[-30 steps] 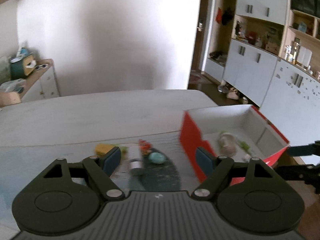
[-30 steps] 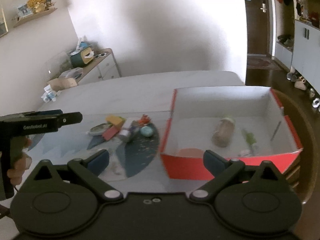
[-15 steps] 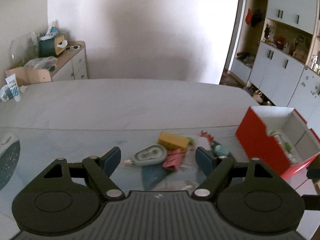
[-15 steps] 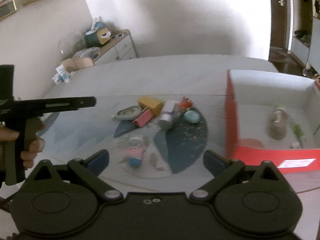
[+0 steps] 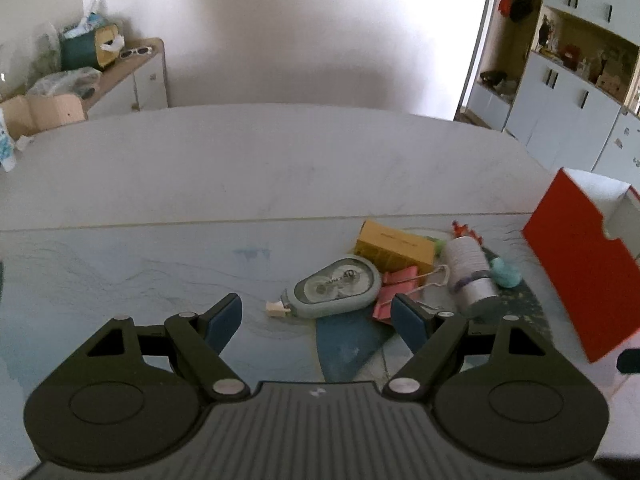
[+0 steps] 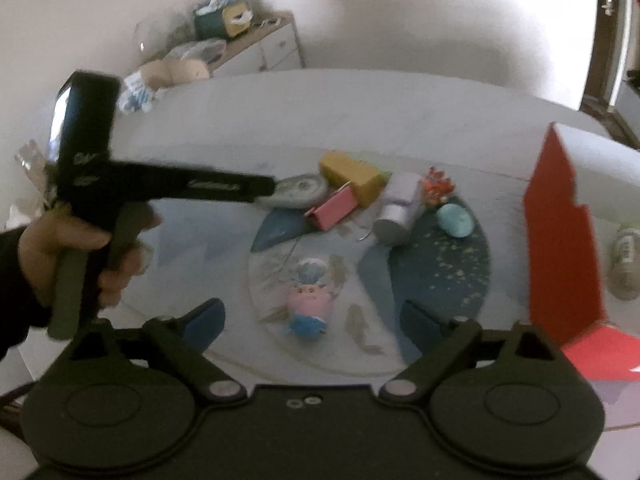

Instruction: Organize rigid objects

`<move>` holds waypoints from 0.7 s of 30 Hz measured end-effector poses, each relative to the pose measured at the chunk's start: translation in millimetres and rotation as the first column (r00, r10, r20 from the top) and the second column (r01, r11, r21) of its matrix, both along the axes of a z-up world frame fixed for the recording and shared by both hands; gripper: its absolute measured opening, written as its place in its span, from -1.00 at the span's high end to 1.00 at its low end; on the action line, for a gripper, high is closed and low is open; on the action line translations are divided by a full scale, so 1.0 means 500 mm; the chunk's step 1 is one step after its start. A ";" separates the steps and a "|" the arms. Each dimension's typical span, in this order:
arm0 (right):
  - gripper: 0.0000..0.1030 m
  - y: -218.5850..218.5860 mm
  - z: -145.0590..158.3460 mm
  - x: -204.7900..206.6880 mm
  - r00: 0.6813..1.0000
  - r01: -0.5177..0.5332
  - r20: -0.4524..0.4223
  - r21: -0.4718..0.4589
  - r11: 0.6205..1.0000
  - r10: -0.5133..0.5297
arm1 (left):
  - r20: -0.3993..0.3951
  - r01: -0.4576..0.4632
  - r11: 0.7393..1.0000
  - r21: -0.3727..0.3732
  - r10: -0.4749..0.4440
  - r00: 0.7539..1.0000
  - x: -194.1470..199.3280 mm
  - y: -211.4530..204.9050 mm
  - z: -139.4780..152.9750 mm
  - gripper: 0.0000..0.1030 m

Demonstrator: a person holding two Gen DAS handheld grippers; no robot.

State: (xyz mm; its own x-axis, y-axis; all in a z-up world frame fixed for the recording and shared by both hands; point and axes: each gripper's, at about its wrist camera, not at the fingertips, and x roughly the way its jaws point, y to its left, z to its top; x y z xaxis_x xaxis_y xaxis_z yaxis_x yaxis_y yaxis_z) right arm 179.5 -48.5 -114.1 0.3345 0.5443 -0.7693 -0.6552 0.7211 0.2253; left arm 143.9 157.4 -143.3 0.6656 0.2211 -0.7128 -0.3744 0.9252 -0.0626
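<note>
A small pile lies on the table: a grey-green correction tape (image 5: 336, 288), a yellow box (image 5: 394, 246), a pink binder clip (image 5: 396, 288), a white cylinder (image 5: 470, 272), a teal egg-shaped thing (image 5: 506, 274) and a small red toy (image 5: 462, 230). My left gripper (image 5: 316, 318) is open and empty, just in front of the correction tape. My right gripper (image 6: 312, 320) is open and empty, further back. The pile shows in the right wrist view too: the tape (image 6: 298, 190), box (image 6: 352, 174), clip (image 6: 332, 212), cylinder (image 6: 398, 210), egg (image 6: 454, 220). The left tool's body (image 6: 160, 186) reaches toward the tape.
A red box with a white inside (image 5: 580, 260) stands to the right of the pile; a bottle (image 6: 624, 262) lies in it. The table mat carries a printed pig figure (image 6: 310, 306). A sideboard with clutter (image 5: 100, 68) stands at the back left, cupboards (image 5: 568, 92) at the right.
Both grippers have swung left, away from the red box, toward the pile. The left gripper has come closer to the correction tape. Both stay open and empty.
</note>
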 end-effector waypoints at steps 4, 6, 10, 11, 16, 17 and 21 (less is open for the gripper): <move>-0.75 0.025 -0.020 0.010 1.000 -0.021 -0.016 -0.021 1.000 0.021 | -0.011 0.080 0.996 0.031 -0.080 0.997 0.024 0.025 -0.028 -0.58; -0.73 0.035 -0.031 0.016 0.999 -0.024 -0.026 -0.027 0.999 0.023 | -0.013 0.116 0.993 0.036 -0.115 0.993 0.035 0.043 -0.037 -0.58; -0.69 0.054 -0.052 0.026 0.999 -0.031 -0.041 -0.044 0.999 0.029 | -0.025 0.179 0.983 0.026 -0.178 0.984 0.057 0.061 -0.059 -0.58; -0.68 0.058 -0.056 0.028 0.999 -0.034 -0.043 -0.048 0.998 0.032 | -0.028 0.195 0.980 0.024 -0.195 0.980 0.061 0.063 -0.065 -0.58; -0.59 0.071 -0.070 0.034 0.998 -0.055 -0.046 -0.068 0.996 0.052 | -0.035 0.309 0.950 0.032 -0.308 0.951 0.079 0.059 -0.084 -0.58; -0.57 0.073 -0.075 0.036 0.997 -0.056 -0.047 -0.076 0.996 0.053 | -0.040 0.331 0.942 0.044 -0.330 0.943 0.084 0.058 -0.087 -0.58; -0.50 0.082 -0.091 0.046 0.997 -0.061 -0.056 -0.092 0.994 0.056 | -0.057 0.369 0.927 0.064 -0.366 0.929 0.103 0.063 -0.101 -0.58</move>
State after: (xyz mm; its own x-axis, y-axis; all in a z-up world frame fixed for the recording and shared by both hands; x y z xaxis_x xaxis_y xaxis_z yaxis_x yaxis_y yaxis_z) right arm 202.7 -7.7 -159.4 0.2614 0.4861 -0.8339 -0.6854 0.7018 0.1942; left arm 195.5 188.7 -193.9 0.6787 0.0188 -0.7342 -0.0084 0.9998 0.0178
